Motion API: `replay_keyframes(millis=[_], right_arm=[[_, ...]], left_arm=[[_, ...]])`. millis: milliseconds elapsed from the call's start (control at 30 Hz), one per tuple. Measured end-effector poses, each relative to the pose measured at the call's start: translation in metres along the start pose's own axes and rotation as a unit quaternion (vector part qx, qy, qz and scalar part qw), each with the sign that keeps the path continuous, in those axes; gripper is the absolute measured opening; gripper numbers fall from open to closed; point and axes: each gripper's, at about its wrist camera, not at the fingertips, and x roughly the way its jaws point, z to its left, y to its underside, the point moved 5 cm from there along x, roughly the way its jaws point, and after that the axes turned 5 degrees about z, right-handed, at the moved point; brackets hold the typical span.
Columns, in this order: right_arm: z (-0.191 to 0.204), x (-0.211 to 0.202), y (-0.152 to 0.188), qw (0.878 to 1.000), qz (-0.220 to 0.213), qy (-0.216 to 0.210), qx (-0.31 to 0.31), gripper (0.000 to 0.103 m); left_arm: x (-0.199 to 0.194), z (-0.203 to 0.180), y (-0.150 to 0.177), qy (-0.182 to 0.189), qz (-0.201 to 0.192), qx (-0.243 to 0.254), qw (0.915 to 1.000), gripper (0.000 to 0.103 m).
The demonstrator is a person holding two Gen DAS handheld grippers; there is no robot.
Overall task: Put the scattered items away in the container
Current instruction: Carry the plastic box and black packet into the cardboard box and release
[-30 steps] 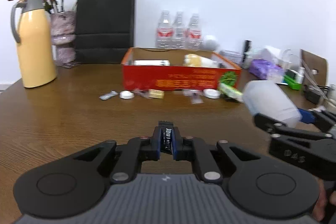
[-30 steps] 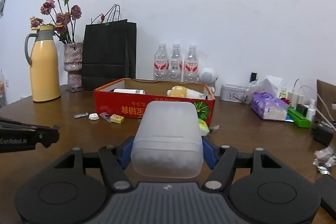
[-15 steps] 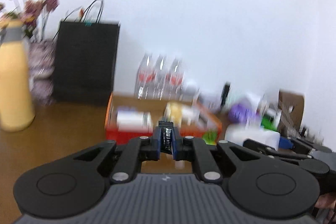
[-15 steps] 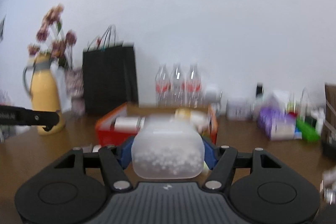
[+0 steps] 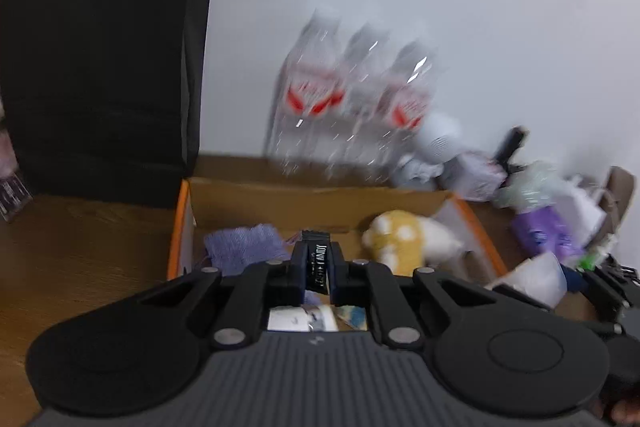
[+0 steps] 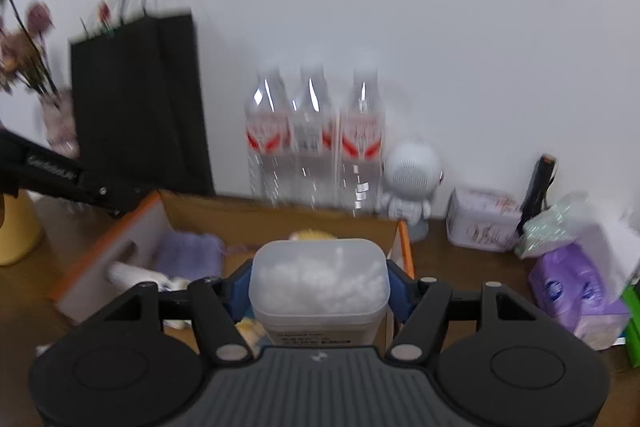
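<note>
My left gripper (image 5: 317, 267) is shut on a small black candy packet (image 5: 316, 263) and hangs over the open cardboard box (image 5: 256, 203) with orange edges. Inside the box lie a purple cloth (image 5: 244, 247), a yellow and white plush toy (image 5: 404, 239) and a white tube (image 5: 300, 319). My right gripper (image 6: 319, 287) is shut on a translucent tub of cotton swabs (image 6: 319, 283), held above the right part of the box (image 6: 280, 219). The tub also shows at the right in the left wrist view (image 5: 536, 281).
A black paper bag (image 6: 140, 103) stands behind the box on the left. Three water bottles (image 6: 316, 151) and a small white robot figure (image 6: 412, 179) stand against the wall. A tin (image 6: 484, 219), purple tissue pack (image 6: 576, 291) and yellow jug (image 6: 16, 231) flank the box.
Both grippers have moved forward from the near table to above the box, still holding the candy packet and the swab tub. The view is blurred by motion.
</note>
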Motion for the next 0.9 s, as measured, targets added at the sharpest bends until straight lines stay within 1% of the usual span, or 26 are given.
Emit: replay_keyframes(millis=[33, 67, 100, 133, 167, 200, 267, 300, 333, 367, 400, 467, 500, 533, 567, 600, 667, 767, 833, 900], right_arm=[[-0.001, 0.011, 0.004, 1.0, 0.008, 0.01, -0.004, 0.065], [-0.001, 0.018, 0.009, 1.0, 0.014, 0.018, -0.013, 0.065], [0.002, 0.023, 0.012, 0.999, 0.014, 0.024, -0.028, 0.066], [0.005, 0.025, 0.013, 0.999, 0.009, 0.027, -0.045, 0.071], [0.007, 0.025, 0.013, 0.998, 0.005, 0.03, -0.059, 0.076], [0.009, 0.024, 0.012, 0.997, 0.001, 0.033, -0.069, 0.083], [0.005, 0.022, 0.004, 0.997, -0.002, 0.025, -0.069, 0.083], [0.001, 0.021, -0.001, 0.998, 0.007, 0.016, -0.057, 0.083], [-0.004, 0.021, -0.008, 0.999, 0.027, -0.001, -0.034, 0.083], [-0.01, 0.023, -0.014, 0.998, 0.056, -0.029, -0.003, 0.083], [-0.016, 0.026, -0.018, 0.993, 0.092, -0.066, 0.037, 0.083], [-0.026, 0.033, -0.023, 0.973, 0.153, -0.134, 0.106, 0.083], [-0.029, 0.037, -0.024, 0.963, 0.178, -0.155, 0.128, 0.083], [-0.03, 0.04, -0.023, 0.956, 0.197, -0.166, 0.141, 0.084], [-0.029, 0.04, -0.022, 0.954, 0.206, -0.167, 0.14, 0.083], [-0.026, 0.04, -0.022, 0.955, 0.208, -0.164, 0.131, 0.083], [-0.023, 0.038, -0.022, 0.955, 0.218, -0.152, 0.128, 0.083], [-0.019, 0.033, -0.02, 0.948, 0.24, -0.16, 0.135, 0.083], [-0.015, 0.029, -0.015, 0.942, 0.259, -0.171, 0.129, 0.083], [-0.012, 0.027, -0.007, 0.939, 0.272, -0.174, 0.121, 0.081]], left_arm=[[0.015, 0.003, -0.003, 0.005, 0.009, -0.007, 0.9999, 0.014], [0.027, 0.006, -0.006, 0.011, 0.012, -0.016, 0.9998, 0.023], [0.038, 0.007, -0.008, 0.016, 0.015, -0.021, 0.9995, 0.056], [0.045, 0.008, -0.009, 0.016, 0.017, -0.026, 0.9994, 0.085], [0.05, 0.009, -0.011, 0.018, 0.013, -0.026, 0.9994, 0.091], [0.051, 0.007, -0.01, 0.02, 0.009, -0.021, 0.9996, 0.091], [0.053, 0.008, -0.01, 0.013, 0.014, -0.012, 0.9998, 0.093], [0.053, 0.009, -0.009, 0.004, 0.021, -0.012, 0.9997, 0.098], [0.05, 0.012, -0.008, -0.005, 0.03, -0.013, 0.9995, 0.1], [0.047, 0.013, -0.007, -0.009, 0.038, -0.012, 0.9992, 0.101], [0.045, 0.014, -0.005, -0.011, 0.048, -0.007, 0.9987, 0.101], [0.037, 0.015, 0.003, -0.016, 0.067, 0.01, 0.9976, 0.102], [0.035, 0.014, 0.007, -0.02, 0.076, 0.02, 0.9968, 0.103], [0.032, 0.014, 0.012, -0.022, 0.083, 0.03, 0.9959, 0.103], [0.029, 0.014, 0.017, -0.023, 0.088, 0.041, 0.9949, 0.103], [0.027, 0.014, 0.02, -0.026, 0.092, 0.047, 0.9943, 0.103], [0.024, 0.017, 0.024, -0.038, 0.099, 0.045, 0.9934, 0.103], [0.015, 0.018, 0.026, -0.049, 0.1, 0.026, 0.9934, 0.103], [0.007, 0.016, 0.031, -0.044, 0.101, 0.024, 0.9936, 0.103], [-0.002, 0.012, 0.037, -0.039, 0.101, 0.032, 0.9937, 0.103]])
